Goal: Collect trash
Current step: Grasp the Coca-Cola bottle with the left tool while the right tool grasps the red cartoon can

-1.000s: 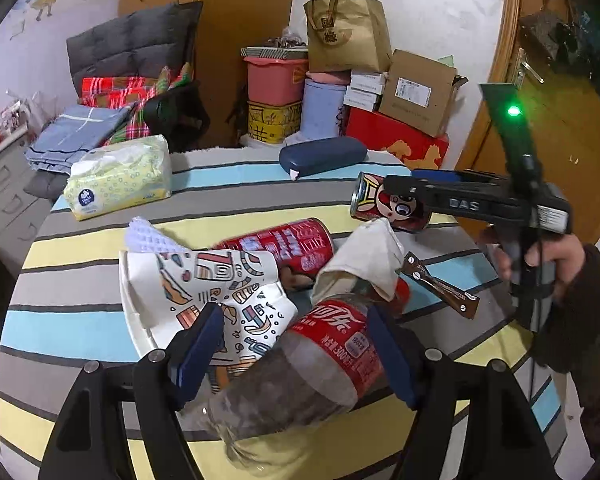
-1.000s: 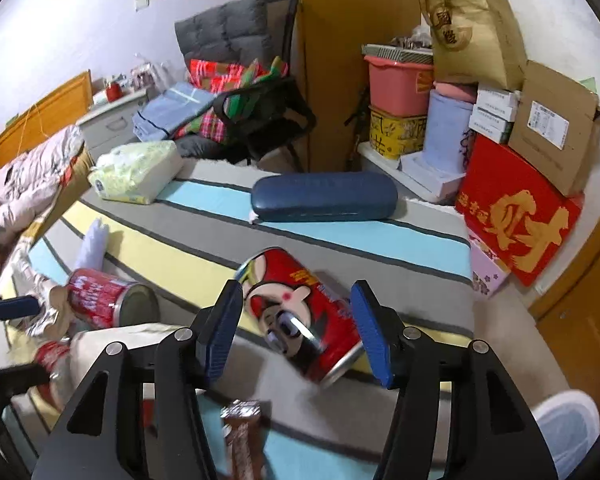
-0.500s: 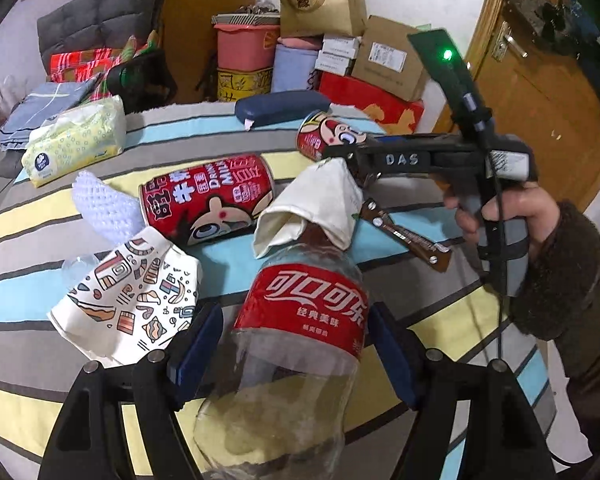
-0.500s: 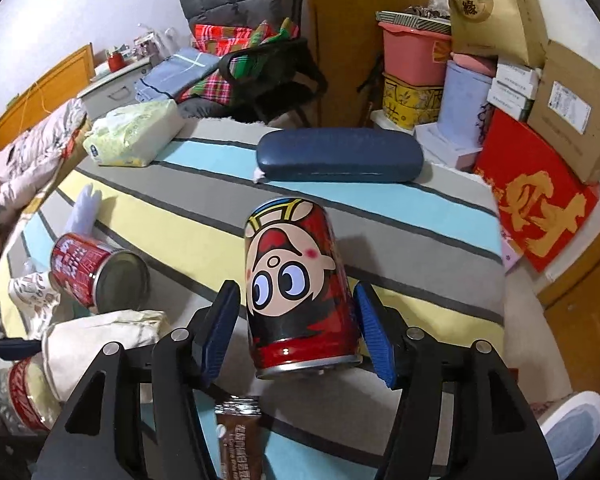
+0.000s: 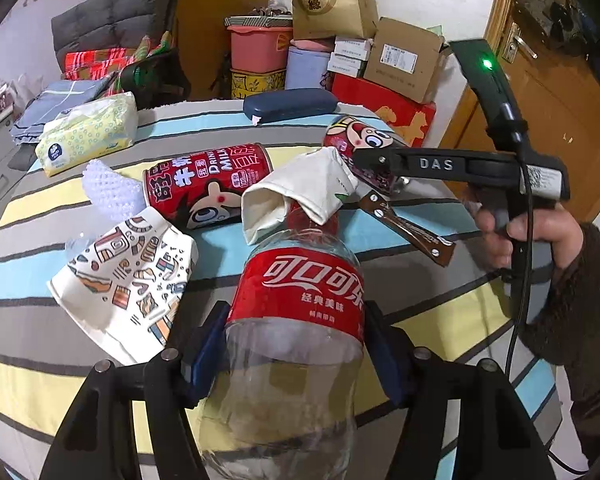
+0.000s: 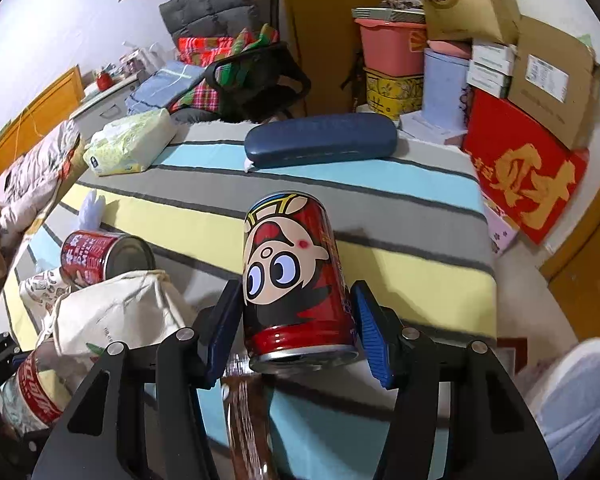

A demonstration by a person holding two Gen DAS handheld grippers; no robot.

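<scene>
Left gripper [image 5: 296, 344]: its blue pads press both sides of the clear cola bottle [image 5: 296, 320], just below the red label, so the bottle is clamped at its widest, stiffest part; that looks a sound hold for lifting it away.
Right gripper [image 6: 296, 330]: the pads stand either side of the cartoon can [image 6: 294, 280], low on its body. The left pad seems to touch; a thin gap shows at the right pad, so I judge the jaws are near but not fully clamped on it.
Cartoon can: right of the table's middle, the printed face upside down, its rim end towards the camera; whether it is lifted clear of the cloth cannot be told.
Cola bottle contents: looks empty, the walls only fogged; a crumpled cream paper cup [image 5: 300, 192] sits over its neck and hides any cap.
Second can [image 5: 208, 186]: lies on its side left of the bottle's neck, its closed metal end showing in the right view.
Patterned paper cup [image 5: 128, 280]: flattened, on the near left, just beside the left pad.
Brown wrapper [image 5: 408, 224]: flat on the striped tablecloth [image 5: 440, 312], right of the bottle.
Not trash, by my judgement: the tissue pack [image 5: 88, 136] at far left and the blue case [image 5: 290, 104] at the far edge.
Bin: none in view.
</scene>
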